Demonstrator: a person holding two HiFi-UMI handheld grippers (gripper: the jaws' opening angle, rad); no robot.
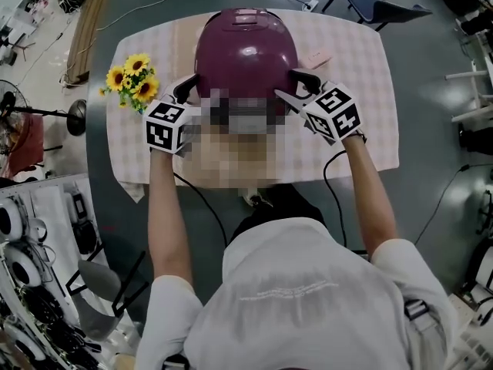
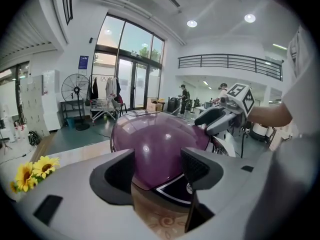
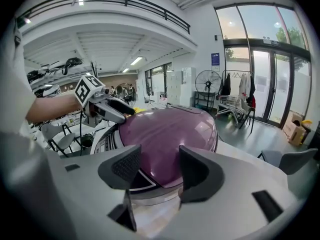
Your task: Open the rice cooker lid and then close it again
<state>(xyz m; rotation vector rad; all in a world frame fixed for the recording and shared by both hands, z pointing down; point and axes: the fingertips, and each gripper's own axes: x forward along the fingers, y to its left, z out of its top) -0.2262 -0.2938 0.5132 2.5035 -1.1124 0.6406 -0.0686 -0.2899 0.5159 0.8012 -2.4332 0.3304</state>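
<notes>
A purple rice cooker (image 1: 245,52) stands on the table (image 1: 362,68), which has a checked cloth; its domed lid is down. My left gripper (image 1: 187,89) is at the cooker's left side and my right gripper (image 1: 296,83) at its right side. In the left gripper view the jaws (image 2: 157,169) stand apart, framing the lid's (image 2: 155,144) lower edge, with no pad pressing on it; the right gripper (image 2: 215,119) shows across the dome. The right gripper view matches: the gripper (image 3: 160,171) is open around the lid's (image 3: 170,129) rim, and the left gripper (image 3: 112,109) shows beyond.
A bunch of sunflowers (image 1: 132,79) stands at the table's left edge, close to my left gripper. A dark chair (image 1: 377,6) sits behind the table at the right. A floor fan (image 1: 46,118) and shelves of gear stand to the left. A cable runs across the floor behind the table.
</notes>
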